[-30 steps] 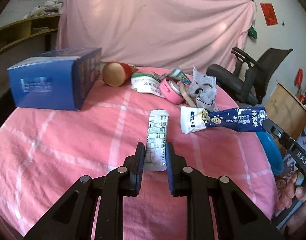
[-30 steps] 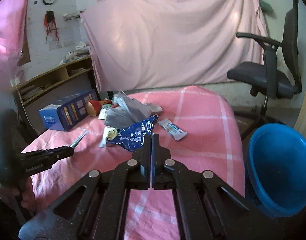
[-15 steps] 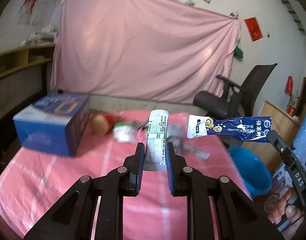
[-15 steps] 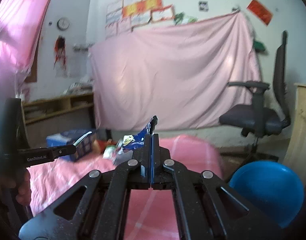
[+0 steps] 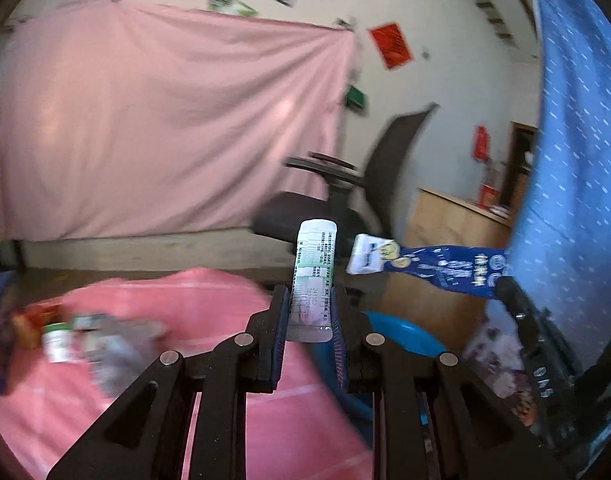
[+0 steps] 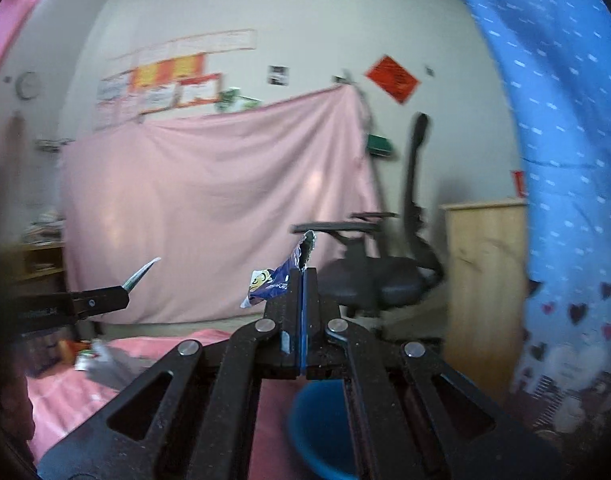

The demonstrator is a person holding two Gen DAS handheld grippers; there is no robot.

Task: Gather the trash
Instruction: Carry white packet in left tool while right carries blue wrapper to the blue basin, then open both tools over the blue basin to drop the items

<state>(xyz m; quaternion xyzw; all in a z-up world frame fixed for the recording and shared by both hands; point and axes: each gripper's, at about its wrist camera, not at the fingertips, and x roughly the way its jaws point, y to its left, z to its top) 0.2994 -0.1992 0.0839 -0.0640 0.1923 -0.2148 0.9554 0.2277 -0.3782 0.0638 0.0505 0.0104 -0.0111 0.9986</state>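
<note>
With the left gripper (image 5: 310, 334) clamping the white sachet (image 5: 313, 276) and the right gripper (image 6: 302, 300) pinching the blue wrapper (image 6: 275, 284), I'd bring both squarely over the blue basin (image 6: 321, 432) before letting go.

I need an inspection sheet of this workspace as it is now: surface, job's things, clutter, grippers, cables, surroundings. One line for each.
Surface: table under a pink checked cloth, lower left in both views.
Job's things: white printed sachet and blue snack wrapper, both lifted off the table; blue basin low beside the table.
Clutter: blurred pile of leftover trash on the cloth.
Grippers: left gripper shut on the sachet; right gripper shut on the wrapper.
Cables: nothing seen.
Surroundings: pink sheet hung on the wall, black office chair, wooden cabinet, blue patterned fabric at right.
</note>
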